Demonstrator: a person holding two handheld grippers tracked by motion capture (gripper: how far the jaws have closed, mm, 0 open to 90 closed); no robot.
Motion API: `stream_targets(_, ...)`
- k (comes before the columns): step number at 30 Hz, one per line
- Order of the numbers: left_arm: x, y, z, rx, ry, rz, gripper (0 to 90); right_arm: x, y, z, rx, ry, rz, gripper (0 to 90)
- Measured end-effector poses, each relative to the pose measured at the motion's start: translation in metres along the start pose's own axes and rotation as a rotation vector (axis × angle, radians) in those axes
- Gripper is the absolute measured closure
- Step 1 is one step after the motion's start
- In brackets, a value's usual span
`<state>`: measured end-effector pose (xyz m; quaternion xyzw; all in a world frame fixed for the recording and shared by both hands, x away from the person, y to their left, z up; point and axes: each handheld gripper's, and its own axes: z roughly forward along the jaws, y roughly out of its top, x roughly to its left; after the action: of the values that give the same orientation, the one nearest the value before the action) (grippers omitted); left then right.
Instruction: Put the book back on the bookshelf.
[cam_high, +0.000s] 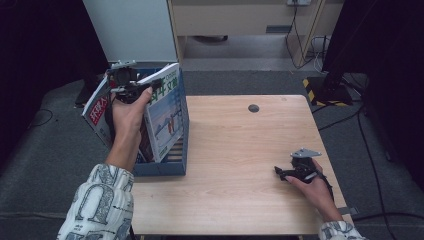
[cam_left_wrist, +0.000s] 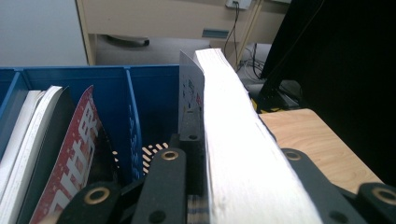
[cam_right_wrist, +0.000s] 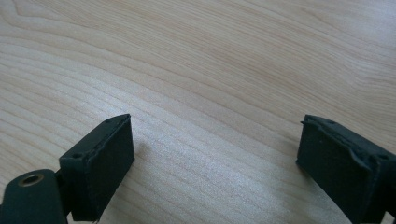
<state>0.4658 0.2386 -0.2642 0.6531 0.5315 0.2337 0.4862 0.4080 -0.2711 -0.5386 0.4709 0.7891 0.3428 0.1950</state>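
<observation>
A thick book (cam_high: 167, 112) with a blue and white cover stands tilted in the right part of a blue file box (cam_high: 165, 167) at the table's left edge. My left gripper (cam_high: 131, 85) holds the book from above, near its top edge. In the left gripper view both jaws of the left gripper (cam_left_wrist: 240, 144) press on the book's white page block (cam_left_wrist: 233, 116). A red-covered magazine (cam_high: 98, 111) leans in the box's left compartment. My right gripper (cam_high: 280, 172) rests on the wooden table (cam_high: 240, 150) at the right, open, and the right gripper (cam_right_wrist: 215, 140) has bare wood between its pads.
The box (cam_left_wrist: 149, 88) has blue dividers; the red magazine (cam_left_wrist: 74, 149) and white-edged books (cam_left_wrist: 28, 126) fill its left side. A dark cable hole (cam_high: 253, 108) is in the far tabletop. Beyond stand a white cabinet (cam_high: 132, 30) and a black stand (cam_high: 327, 87), with cables on the floor.
</observation>
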Motion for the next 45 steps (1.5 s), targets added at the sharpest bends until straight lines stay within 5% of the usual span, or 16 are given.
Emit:
stream_targets(29,0.005,-0.029,0.018,-0.096,-0.015,-0.023,73.0,0.001,0.0,0.0,-0.002,0.003,-0.009,11.0)
stream_targets(45,0.002,-0.049,0.023,-0.091,-0.01,-0.027,73.1,0.003,-0.001,-0.001,-0.002,0.003,-0.007,11.1)
